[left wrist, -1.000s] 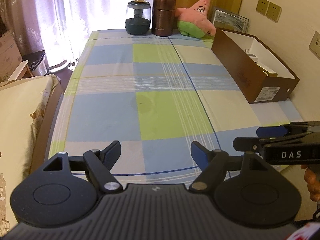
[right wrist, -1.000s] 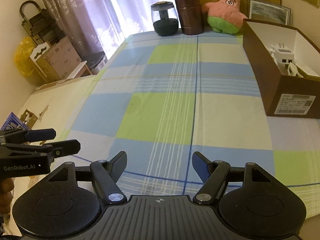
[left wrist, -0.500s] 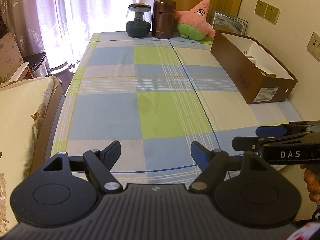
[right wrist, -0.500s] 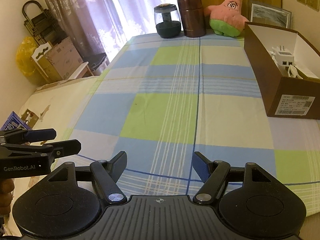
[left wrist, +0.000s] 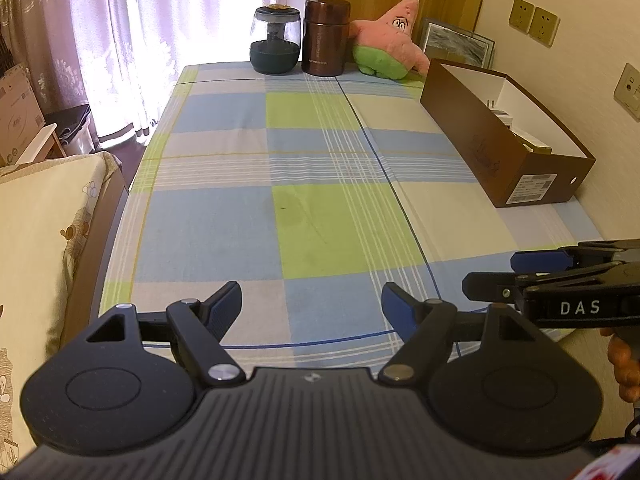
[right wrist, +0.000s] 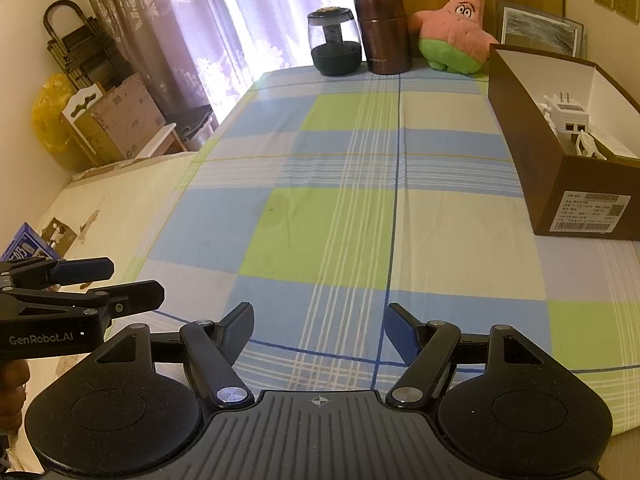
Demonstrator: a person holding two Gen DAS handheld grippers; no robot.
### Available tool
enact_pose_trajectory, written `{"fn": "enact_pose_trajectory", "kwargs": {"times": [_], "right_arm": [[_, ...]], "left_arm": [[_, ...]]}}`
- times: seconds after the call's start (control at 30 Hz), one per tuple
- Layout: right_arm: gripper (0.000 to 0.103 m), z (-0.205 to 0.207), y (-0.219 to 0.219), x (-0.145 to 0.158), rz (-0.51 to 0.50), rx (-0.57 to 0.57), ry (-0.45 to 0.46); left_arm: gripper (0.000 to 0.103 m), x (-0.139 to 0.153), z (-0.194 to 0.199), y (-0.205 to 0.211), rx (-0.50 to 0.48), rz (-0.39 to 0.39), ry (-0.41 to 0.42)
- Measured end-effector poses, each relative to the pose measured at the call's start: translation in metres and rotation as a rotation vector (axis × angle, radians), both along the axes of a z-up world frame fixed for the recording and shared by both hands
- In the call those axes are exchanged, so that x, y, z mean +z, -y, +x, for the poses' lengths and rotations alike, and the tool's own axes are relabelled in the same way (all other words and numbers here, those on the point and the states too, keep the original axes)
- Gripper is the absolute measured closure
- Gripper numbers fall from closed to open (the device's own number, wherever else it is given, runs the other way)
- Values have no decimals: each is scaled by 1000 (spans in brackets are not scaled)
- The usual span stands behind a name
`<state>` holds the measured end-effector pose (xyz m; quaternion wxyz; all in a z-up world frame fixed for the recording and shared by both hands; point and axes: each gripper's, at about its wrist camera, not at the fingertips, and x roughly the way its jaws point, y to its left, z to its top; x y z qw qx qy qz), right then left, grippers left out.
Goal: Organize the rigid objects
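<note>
Checked tablecloth [left wrist: 320, 216] lies under both empty, spread tongs [left wrist: 312, 304] [right wrist: 320, 324].

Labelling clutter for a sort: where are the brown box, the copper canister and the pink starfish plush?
brown box [right wrist: 520, 128], right wrist view, outer side wall.
copper canister [left wrist: 326, 38], left wrist view, middle of body.
pink starfish plush [right wrist: 454, 36], right wrist view, pink chest.
</note>
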<state>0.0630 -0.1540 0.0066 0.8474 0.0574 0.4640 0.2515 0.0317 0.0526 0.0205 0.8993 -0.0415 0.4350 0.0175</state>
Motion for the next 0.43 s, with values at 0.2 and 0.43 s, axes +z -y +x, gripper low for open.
{"fn": "enact_pose_trajectory", "kwargs": {"times": [0.2, 0.43], "right_arm": [[34, 2, 2, -1, -2, -3, -6], [34, 6, 7, 0, -3, -13, -11]], "left_arm": [[29, -2, 3, 2, -5, -2, -3], [29, -3, 11, 7, -20, -3, -6]]}}
